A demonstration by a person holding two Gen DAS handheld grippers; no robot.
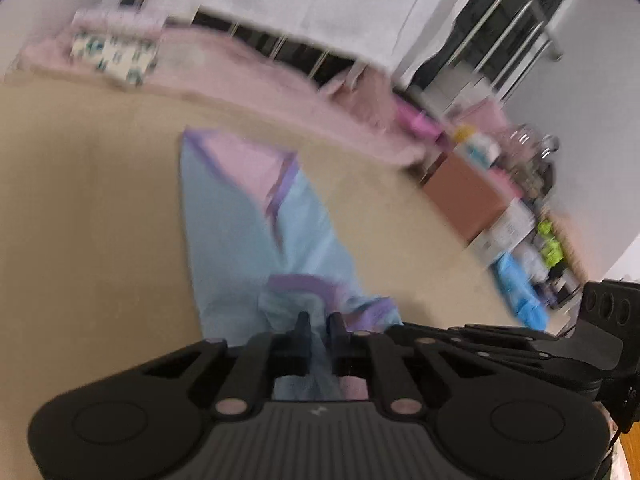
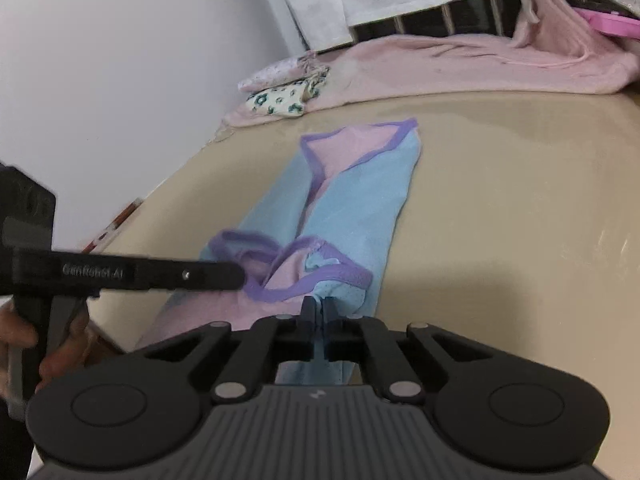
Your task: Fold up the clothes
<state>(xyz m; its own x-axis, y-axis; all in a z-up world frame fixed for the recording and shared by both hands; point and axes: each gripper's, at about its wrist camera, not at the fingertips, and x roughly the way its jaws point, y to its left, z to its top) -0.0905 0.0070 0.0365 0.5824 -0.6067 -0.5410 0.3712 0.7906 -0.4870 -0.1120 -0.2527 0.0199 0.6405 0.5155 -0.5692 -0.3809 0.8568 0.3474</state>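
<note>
Two hand-held grippers, left hand-held gripper and right hand-held gripper, each pinch shut the near end of the blue garment, which stretches toward 12 o'clock on the desk.

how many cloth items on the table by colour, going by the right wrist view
light blue garment with purple trim and pink lining, pinched by both the right hand-held gripper and the left hand-held gripper: 1
pink garment spread along the far edge: 1
folded floral print pieces, green on cream and pink on white: 2
total: 4
</note>
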